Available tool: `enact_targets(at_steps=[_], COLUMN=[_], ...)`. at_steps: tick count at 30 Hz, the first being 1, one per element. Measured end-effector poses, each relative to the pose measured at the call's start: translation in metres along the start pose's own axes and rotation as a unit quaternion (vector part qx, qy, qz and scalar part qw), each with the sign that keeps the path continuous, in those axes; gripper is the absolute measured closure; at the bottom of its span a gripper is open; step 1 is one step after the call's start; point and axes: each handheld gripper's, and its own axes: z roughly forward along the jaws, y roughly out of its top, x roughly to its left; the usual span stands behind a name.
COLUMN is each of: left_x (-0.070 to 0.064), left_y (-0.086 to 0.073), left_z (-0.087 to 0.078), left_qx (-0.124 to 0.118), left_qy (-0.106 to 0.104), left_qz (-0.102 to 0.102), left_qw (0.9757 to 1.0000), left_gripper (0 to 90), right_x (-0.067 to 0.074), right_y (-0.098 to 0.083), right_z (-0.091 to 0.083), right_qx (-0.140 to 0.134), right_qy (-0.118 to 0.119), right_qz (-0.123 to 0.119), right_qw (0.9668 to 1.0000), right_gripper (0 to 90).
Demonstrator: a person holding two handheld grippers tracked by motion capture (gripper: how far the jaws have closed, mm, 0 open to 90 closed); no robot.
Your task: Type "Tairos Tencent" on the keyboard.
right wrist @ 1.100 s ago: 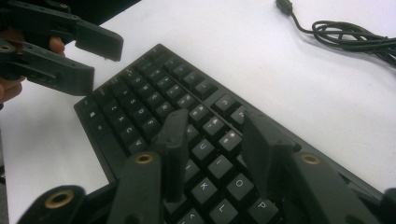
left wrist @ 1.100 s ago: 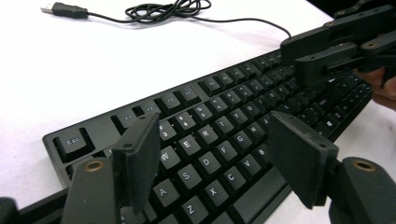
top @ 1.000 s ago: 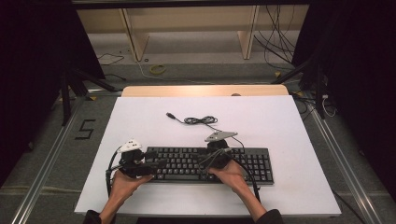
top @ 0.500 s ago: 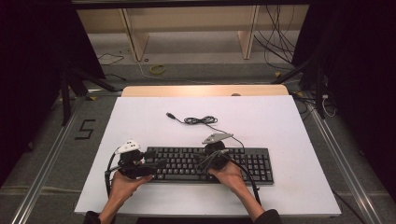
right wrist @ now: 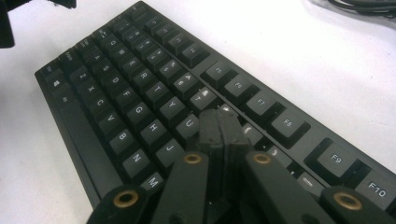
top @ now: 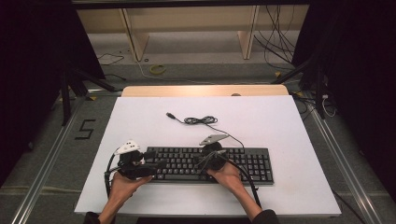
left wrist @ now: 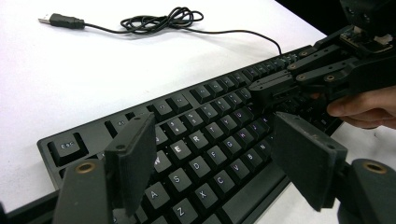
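Two hand-held grippers were held over a black keyboard [top: 210, 163] that lay at the near edge of the white table [top: 280, 121].

In the right gripper view, the keys beneath the right gripper [right wrist: 219, 122] were hidden by its own jaws, which were pressed together with nothing between them, so contact with a key could not be judged. The far keys were blurred in the left gripper view, where the left gripper [left wrist: 212, 156] was seen spread wide above the letter rows, gripping nothing. The keyboard's cable [top: 201, 120] was coiled on the table behind it. Compared with a second before, the right jaws had been closed from half open, while the left jaws had been opened slightly further; neither hand was seen to have shifted noticeably.
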Motion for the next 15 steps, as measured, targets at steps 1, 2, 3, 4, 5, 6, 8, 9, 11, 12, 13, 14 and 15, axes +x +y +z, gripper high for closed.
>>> enact_targets(at_steps=[1, 2, 3, 4, 5, 6, 8, 9, 11, 12, 13, 14, 15], left_x=[0.0000, 0.0003, 0.0002, 0.0004, 0.0003, 0.0006, 0.0006, 0.0006, 0.0007, 0.0007, 0.0008, 0.0009, 0.0011], left_y=[-0.0002, -0.0002, -0.0003, -0.0004, -0.0004, -0.0005, -0.0007, -0.0008, -0.0007, -0.0007, -0.0007, -0.0007, -0.0008], left_z=[0.0000, 0.0001, 0.0001, 0.0002, 0.0002, 0.0002, 0.0005, 0.0005, 0.0005, 0.0005, 0.0006, 0.0005, 0.0005], left_qx=[0.001, 0.001, 0.001, 0.001, 0.001, 0.001, 0.001, 0.001, 0.001, 0.002, 0.002, 0.002, 0.002], left_qy=[0.000, 0.000, 0.000, -0.001, -0.001, -0.001, -0.001, -0.001, -0.001, -0.001, -0.001, -0.001, -0.001], left_qz=[0.000, 0.002, 0.000, 0.001, 0.000, 0.000, -0.001, -0.001, -0.001, -0.001, -0.001, -0.001, -0.002], left_qw=[1.0000, 1.0000, 1.0000, 1.0000, 1.0000, 1.0000, 1.0000, 1.0000, 1.0000, 1.0000, 1.0000, 1.0000, 1.0000], left_gripper=[30.4, 30.4, 30.4, 30.4, 30.3, 30.3, 30.3, 30.3, 30.3, 30.3, 30.3, 30.3, 30.3], right_x=[0.0000, 0.0000, 0.0000, 0.0000, 0.0001, 0.0003, 0.0005, 0.0005, 0.0009, 0.0010, 0.0010, 0.0009, 0.0009], right_y=[-0.0001, -0.0002, -0.0001, -0.0001, 0.0000, 0.0000, -0.0001, -0.0001, -0.0001, -0.0002, -0.0004, -0.0006, -0.0006], right_z=[0.0004, 0.0008, 0.0009, 0.0010, 0.0010, 0.0010, 0.0014, 0.0016, 0.0019, 0.0020, 0.0024, 0.0028, 0.0030], right_qx=[0.000, 0.000, 0.000, 0.000, 0.000, 0.000, 0.000, 0.001, 0.002, 0.002, 0.002, 0.003, 0.002], right_qy=[0.000, -0.001, -0.001, 0.000, 0.000, 0.000, -0.001, 0.000, 0.001, 0.001, 0.000, 0.000, 0.000], right_qz=[0.000, 0.000, 0.001, 0.001, 0.001, 0.002, 0.000, 0.000, 0.001, 0.001, 0.000, 0.000, 0.000], right_qw=[1.0000, 1.0000, 1.0000, 1.0000, 1.0000, 1.0000, 1.0000, 1.0000, 1.0000, 1.0000, 1.0000, 1.0000, 1.0000], right_gripper=[90.0, 90.0, 90.0, 90.0, 90.0, 90.0, 90.0, 90.0, 90.0, 90.0, 90.0, 90.0, 90.0])
